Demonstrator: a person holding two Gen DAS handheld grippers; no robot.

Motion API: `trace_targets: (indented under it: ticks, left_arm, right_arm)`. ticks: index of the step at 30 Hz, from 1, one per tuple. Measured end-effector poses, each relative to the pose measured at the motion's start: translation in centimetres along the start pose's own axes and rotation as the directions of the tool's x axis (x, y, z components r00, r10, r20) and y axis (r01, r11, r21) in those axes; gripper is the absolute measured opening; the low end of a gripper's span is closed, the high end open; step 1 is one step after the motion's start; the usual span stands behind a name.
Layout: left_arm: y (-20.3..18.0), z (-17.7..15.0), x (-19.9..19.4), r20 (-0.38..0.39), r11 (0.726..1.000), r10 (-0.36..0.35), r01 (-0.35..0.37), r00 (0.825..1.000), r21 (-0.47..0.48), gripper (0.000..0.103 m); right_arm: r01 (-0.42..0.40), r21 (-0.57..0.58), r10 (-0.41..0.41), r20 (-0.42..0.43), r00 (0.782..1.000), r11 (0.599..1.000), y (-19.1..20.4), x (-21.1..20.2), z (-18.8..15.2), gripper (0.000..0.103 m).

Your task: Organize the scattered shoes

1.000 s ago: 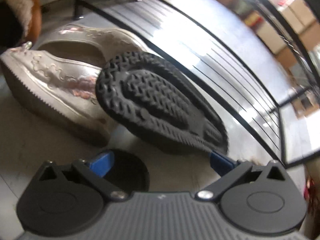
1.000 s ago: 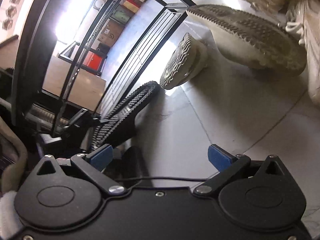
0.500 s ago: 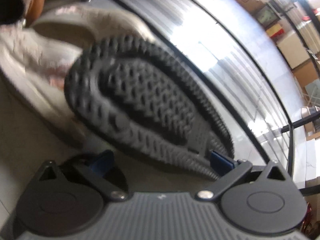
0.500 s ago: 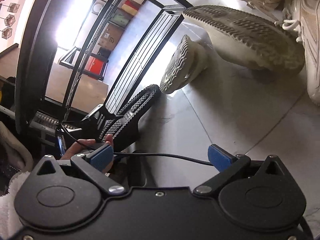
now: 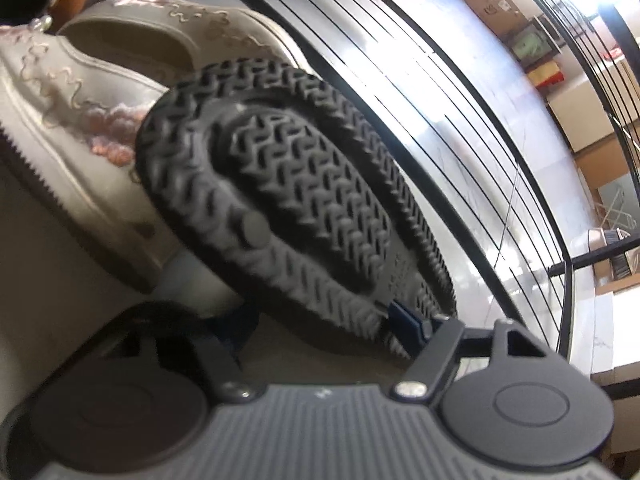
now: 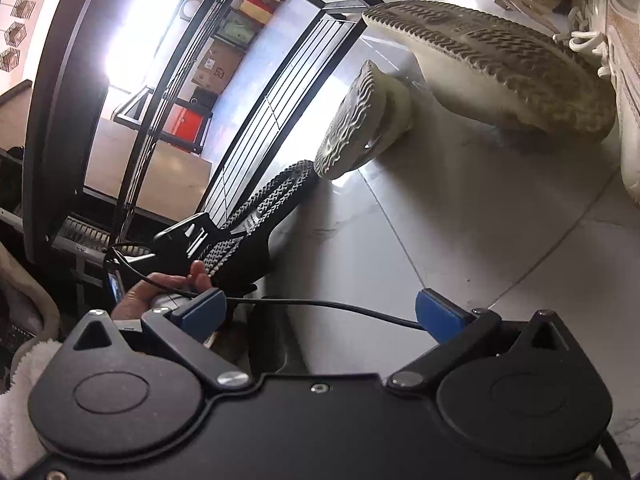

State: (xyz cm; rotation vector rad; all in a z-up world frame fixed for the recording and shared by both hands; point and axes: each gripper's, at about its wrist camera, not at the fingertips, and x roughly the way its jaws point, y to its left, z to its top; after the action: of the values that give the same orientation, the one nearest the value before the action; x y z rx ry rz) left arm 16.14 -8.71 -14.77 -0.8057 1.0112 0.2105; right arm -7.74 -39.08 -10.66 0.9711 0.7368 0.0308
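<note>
Clamped on the heel end of the black shoe (image 5: 288,208), my left gripper (image 5: 320,324) has one blue pad pressed against the tread at the sole's edge, while the other pad sits in shadow under the shoe. A second ago these fingers stood wide apart with the shoe lying loose ahead of them; now they have drawn in around it, and the sole fills far more of the left wrist view. The shoe stands on its side, sole toward me, leaning along the black wire rack (image 5: 472,92) at the floor's edge. Its toe overlaps the beige embroidered shoe (image 5: 76,128), which lies just behind it on the tiled floor (image 6: 460,220).

From the right wrist view, my right gripper (image 6: 320,312) hangs spread wide with nothing between its pads, much as before, above bare tile. A black cable (image 6: 320,303) crosses between the pads. Beyond, a cream slipper (image 6: 360,120) lies tipped on its side by the rack, and a pale sneaker (image 6: 500,64) shows its sole near the top right corner.
</note>
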Motion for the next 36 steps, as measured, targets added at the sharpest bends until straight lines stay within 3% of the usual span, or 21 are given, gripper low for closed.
trace_targets:
  ticks: [5,7,8,10,11,15,18,19,21,23,29,36]
  left_arm:
    - [-1.1,-1.0,-1.4,-0.019,0.999,-0.043,0.043,0.999,0.001,0.062]
    - [-1.3,-1.1,-2.9,-0.014,0.994,-0.094,0.095,0.995,0.050,0.060]
    - [-1.4,-1.2,-3.3,-0.015,0.993,-0.097,0.098,0.995,0.072,0.054]
    - [-1.2,-1.6,-5.1,-0.022,0.983,-0.086,0.088,0.996,0.159,0.034]
    - [-0.9,-1.6,-5.4,-0.025,0.980,-0.085,0.088,0.996,0.177,0.011]
    - [1.4,-2.1,-6.4,-0.078,0.963,-0.050,0.068,0.996,0.261,0.012]
    - [4.1,-3.1,-7.2,-0.106,0.966,-0.055,0.080,0.993,0.245,0.021]
    - [4.7,-3.4,-7.4,-0.113,0.966,-0.070,0.095,0.991,0.239,0.029]
    - [5.1,-2.9,-7.2,-0.110,0.970,-0.089,0.111,0.990,0.215,0.076]
    - [5.2,-2.0,-6.9,-0.103,0.972,-0.107,0.125,0.989,0.197,0.092]
    - [3.3,-0.6,-5.7,-0.094,0.946,-0.170,0.189,0.981,0.264,0.092]
    - [1.6,0.5,-1.9,-0.075,0.971,-0.128,0.140,0.989,0.192,0.092]
  right_arm:
    - [-0.002,0.014,0.002,0.002,1.000,1.000,-0.2,0.1,0.2,0.103]
    - [0.000,0.024,0.000,0.010,1.000,1.000,-0.3,0.0,0.3,0.103]
    - [0.000,0.029,0.000,0.013,1.000,1.000,-0.4,0.0,0.4,0.103]
    - [-0.004,0.044,0.003,0.021,1.000,0.999,-0.7,-0.2,0.5,0.103]
    - [-0.003,0.050,0.002,0.026,1.000,0.999,-0.8,-0.3,0.5,0.103]
    - [0.006,0.073,-0.009,0.049,0.999,0.997,-1.2,-0.5,0.6,0.103]
    - [0.015,0.085,-0.021,0.062,0.998,0.996,-1.4,-0.7,0.5,0.103]
    - [0.019,0.089,-0.025,0.062,0.998,0.996,-1.5,-0.7,0.3,0.103]
    - [0.027,0.090,-0.033,0.062,0.997,0.996,-1.6,-0.8,0.1,0.103]
    - [0.038,0.085,-0.044,0.066,0.997,0.996,-1.6,-0.9,-0.1,0.103]
    - [0.055,0.080,-0.059,0.052,0.997,0.995,-1.6,-0.4,-0.2,0.103]
    - [0.052,0.077,-0.054,0.030,0.998,0.996,-1.6,0.2,-0.2,0.103]
